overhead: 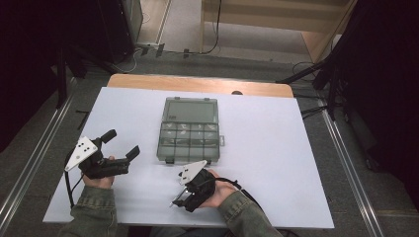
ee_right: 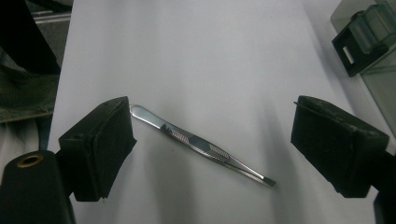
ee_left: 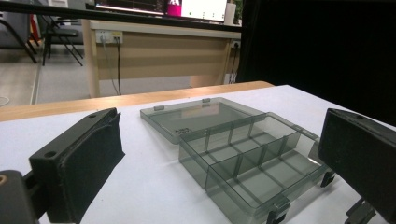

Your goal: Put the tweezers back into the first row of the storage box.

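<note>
A smoky-grey clear compartment box (overhead: 189,131) lies open in the middle of the white table, its lid (overhead: 190,110) flat behind the divided tray. My left gripper (overhead: 122,143) stands open to the box's left, and the left gripper view looks between its wide-apart jaws at the box (ee_left: 243,154). My right gripper (overhead: 185,197) is near the front edge, below the box, also open. Steel tweezers (ee_right: 201,145) lie flat on the table between its pads (ee_right: 100,147), one end close to the left pad. Neither pad touches them.
The white table top (overhead: 276,163) has a wooden strip (overhead: 197,84) along its far edge. A black box latch (ee_right: 357,46) sits at the upper right of the right gripper view. Dark curtains flank the table, and a wooden desk (ee_left: 159,51) stands beyond.
</note>
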{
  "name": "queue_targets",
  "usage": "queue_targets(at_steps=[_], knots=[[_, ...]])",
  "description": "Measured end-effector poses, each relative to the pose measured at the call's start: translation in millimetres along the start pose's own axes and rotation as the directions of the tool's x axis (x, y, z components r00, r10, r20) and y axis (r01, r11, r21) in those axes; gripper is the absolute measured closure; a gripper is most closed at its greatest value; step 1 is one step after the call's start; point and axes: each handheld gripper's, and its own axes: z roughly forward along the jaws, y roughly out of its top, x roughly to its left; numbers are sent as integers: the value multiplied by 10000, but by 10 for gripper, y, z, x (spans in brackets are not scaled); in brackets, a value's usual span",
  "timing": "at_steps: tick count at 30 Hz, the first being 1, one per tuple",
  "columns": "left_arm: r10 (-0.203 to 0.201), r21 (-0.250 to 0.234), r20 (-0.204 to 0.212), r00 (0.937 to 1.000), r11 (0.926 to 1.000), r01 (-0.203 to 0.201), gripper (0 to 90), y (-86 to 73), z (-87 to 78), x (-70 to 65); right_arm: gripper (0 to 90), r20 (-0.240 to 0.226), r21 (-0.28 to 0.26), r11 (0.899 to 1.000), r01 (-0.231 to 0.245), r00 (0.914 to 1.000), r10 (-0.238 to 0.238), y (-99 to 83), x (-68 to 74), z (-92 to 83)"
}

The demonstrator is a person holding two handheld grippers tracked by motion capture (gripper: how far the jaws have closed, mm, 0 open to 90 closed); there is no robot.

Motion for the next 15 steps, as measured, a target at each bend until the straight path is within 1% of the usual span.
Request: queue_targets(at_steps=[4, 8, 9, 12, 13, 14, 15], knots=[[-46, -29, -27, 10000, 10000, 46, 0, 0, -2, 4, 196, -5, 140, 9996, 225, 9997, -225, 0, 20, 18], [-50, -55, -35, 10000, 10000, 50, 0, 1, -4, 4, 296, -64, 226, 9984, 517, 9986, -516, -4, 50, 25], [-46, -58, -43, 10000, 10000, 46, 0, 2, -4, 4, 324, -141, 236, 9979, 600, 9981, -597, -4, 54, 27], [-48, -67, -63, 10000, 10000, 47, 0, 1, -3, 5, 400, -93, 310, 9978, 588, 9982, -586, -4, 65, 25], [-37, -69, -65, 10000, 10000, 37, 0, 1, -5, 6, 427, -156, 316, 9978, 590, 9982, -586, -6, 62, 25], [-35, -76, -68, 10000, 10000, 34, 0, 2, -6, 6, 473, -212, 352, 9976, 592, 9981, -585, -9, 61, 22], [-34, -72, -72, 10000, 10000, 34, 0, 2, -7, 6, 473, -212, 352, 9976, 592, 9981, -585, -9, 61, 22]])
